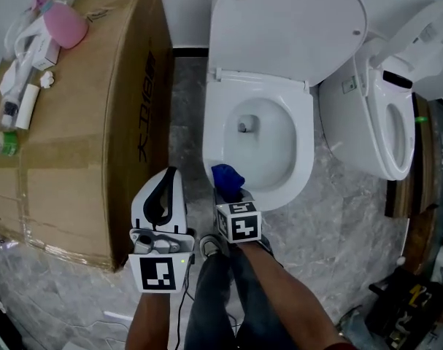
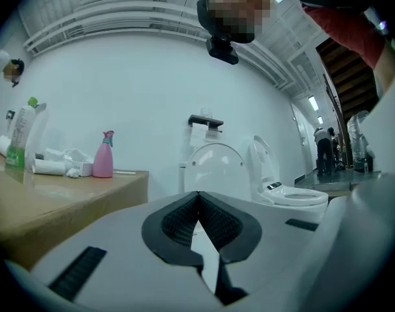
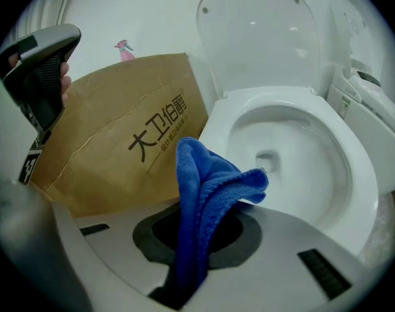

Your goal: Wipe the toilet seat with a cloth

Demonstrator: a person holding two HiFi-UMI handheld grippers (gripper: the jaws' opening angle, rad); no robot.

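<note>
Box (image 3: 119, 142), side face: large dark characters 大卫伯爵. One smaller line of print runs beneath them, too fine to read. In the head view the same print runs sideways down the box side, with only the big characters making sense.

Left cube (image 1: 160, 273): black-and-white square marker, no letters or numbers. Right cube (image 1: 239, 222): same kind of marker.

Second toilet (image 1: 374, 122): small label on its side, unreadable.

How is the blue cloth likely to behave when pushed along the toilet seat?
Probably floppy: the blue cloth folds and droops past the jaws of the right gripper. It looks light and plush, so it may bunch up on the glossy toilet seat.
</note>
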